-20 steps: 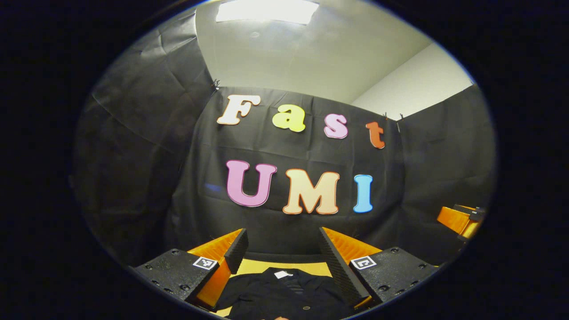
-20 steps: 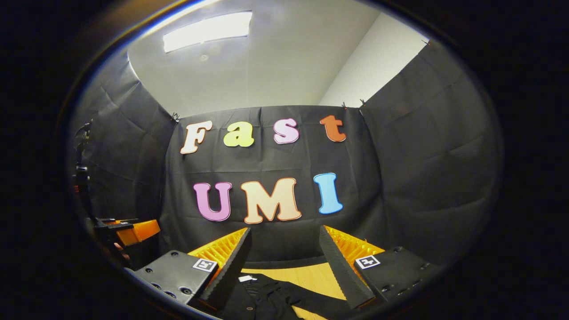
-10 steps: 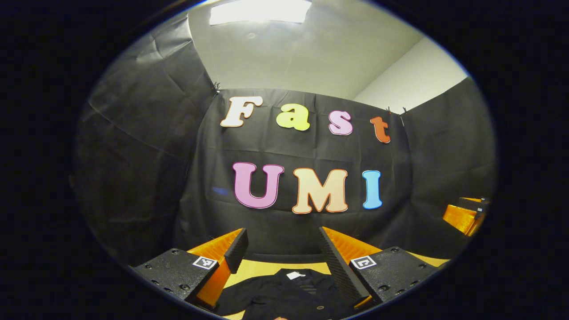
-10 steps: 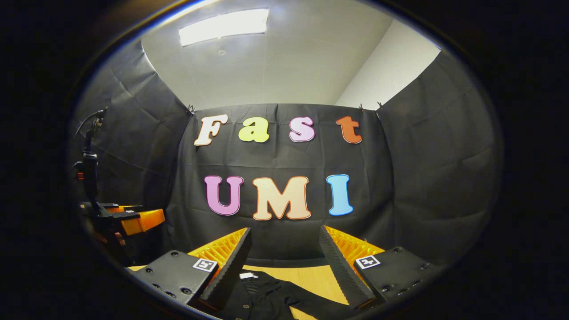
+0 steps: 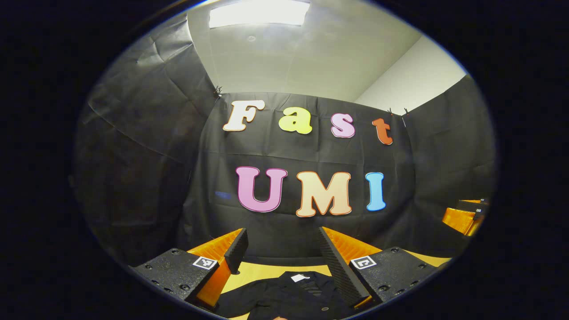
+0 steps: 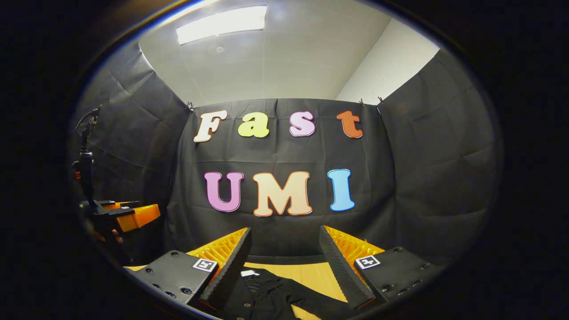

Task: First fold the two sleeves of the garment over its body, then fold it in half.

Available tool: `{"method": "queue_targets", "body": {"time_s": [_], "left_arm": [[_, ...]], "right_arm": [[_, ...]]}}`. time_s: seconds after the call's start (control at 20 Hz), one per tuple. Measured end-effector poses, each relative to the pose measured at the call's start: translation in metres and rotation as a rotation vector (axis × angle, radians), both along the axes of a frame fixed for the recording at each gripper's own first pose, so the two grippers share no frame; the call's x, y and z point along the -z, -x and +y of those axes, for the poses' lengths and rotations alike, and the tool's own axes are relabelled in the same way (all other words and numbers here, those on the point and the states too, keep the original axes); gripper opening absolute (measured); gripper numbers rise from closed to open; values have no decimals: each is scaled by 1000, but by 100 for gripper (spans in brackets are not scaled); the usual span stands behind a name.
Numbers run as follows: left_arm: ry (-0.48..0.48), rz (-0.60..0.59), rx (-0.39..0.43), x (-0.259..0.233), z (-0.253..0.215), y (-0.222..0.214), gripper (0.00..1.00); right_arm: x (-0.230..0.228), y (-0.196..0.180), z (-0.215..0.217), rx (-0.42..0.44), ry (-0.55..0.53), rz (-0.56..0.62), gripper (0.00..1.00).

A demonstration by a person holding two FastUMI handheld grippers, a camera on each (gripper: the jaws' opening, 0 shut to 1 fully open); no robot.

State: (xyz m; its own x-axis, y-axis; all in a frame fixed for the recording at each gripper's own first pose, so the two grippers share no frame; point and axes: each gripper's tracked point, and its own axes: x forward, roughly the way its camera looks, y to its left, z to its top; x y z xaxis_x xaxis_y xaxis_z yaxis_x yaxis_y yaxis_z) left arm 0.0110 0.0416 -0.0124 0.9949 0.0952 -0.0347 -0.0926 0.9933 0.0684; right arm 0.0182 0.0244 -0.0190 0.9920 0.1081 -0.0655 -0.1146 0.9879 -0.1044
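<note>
A black buttoned garment (image 5: 289, 295) lies on the wooden table (image 5: 262, 268), its collar with a white tag (image 5: 300, 278) facing the far wall. My left gripper (image 5: 281, 249) hangs open above the collar, nothing between its fingers. In the right gripper view the same garment (image 6: 271, 295) lies below, a sleeve (image 6: 318, 303) running toward the lower right. My right gripper (image 6: 284, 246) is open above it and holds nothing. The left gripper (image 6: 133, 213) appears at the left edge of the right gripper view, and the right gripper (image 5: 464, 215) at the right edge of the left gripper view.
Black cloth walls close the booth on three sides. A dark stand (image 6: 86, 164) rises at the left edge of the right gripper view. Bare wooden table (image 6: 311, 273) shows beyond the garment, up to the back wall.
Both views have shifted slightly, the wall drifting right, as the grippers swing a little. The garment lies as before and both grippers stay open.
</note>
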Motion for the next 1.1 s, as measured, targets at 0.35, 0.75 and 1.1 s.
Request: {"method": "queue_targets", "body": {"time_s": [0.35,0.75,1.1], "left_arm": [[-8,16,-40,6,10,12,92],[-54,29,-79,9,6,21,92],[-104,28,-81,6,-18,17,92]], "right_arm": [[18,-5,-3,-44,27,31,99],[61,-28,-84,56,118,108,99],[114,-38,-169,151,161,234,98]]}}
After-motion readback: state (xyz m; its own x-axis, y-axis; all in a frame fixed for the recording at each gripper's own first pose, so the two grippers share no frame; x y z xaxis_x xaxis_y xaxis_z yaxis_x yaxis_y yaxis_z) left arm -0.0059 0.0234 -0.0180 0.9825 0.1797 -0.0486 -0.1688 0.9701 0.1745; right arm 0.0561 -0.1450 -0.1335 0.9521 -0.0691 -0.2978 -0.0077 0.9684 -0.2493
